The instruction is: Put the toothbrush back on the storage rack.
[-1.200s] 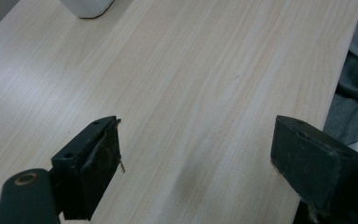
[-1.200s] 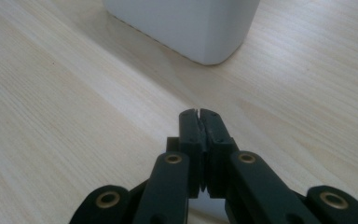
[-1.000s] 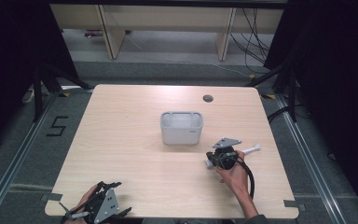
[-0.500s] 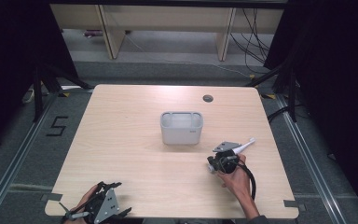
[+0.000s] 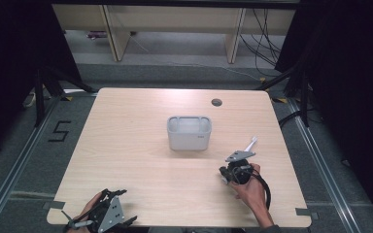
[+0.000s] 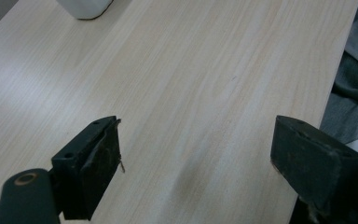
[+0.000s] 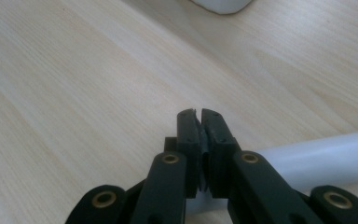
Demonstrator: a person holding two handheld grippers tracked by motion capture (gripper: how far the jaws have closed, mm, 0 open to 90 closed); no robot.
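Note:
My right gripper (image 5: pixel 236 163) (image 7: pixel 199 115) is at the table's front right, shut on a slim white stick-like utensil (image 5: pixel 250 143) (image 7: pixel 321 161). The utensil's free end slants away toward the far right, a little above the wood. A white open-topped container (image 5: pixel 189 132) (image 6: pixel 86 6) (image 7: pixel 221 4) stands at the table's middle, a short way beyond and left of that gripper. At the front left corner, my left gripper (image 5: pixel 110 198) (image 6: pixel 196 158) is open, jaws wide apart over bare wood with nothing between them.
The light wooden table (image 5: pixel 126 145) has a round cable hole (image 5: pixel 216 102) near its far edge. Beyond the far edge stand shelf legs and loose cables on the floor. The table's right and near edges lie close to my right hand (image 5: pixel 252 194).
My right gripper has drawn slightly toward the near edge, and the white utensil in it has swung from pointing right to slanting toward the far right. The left gripper has stayed put.

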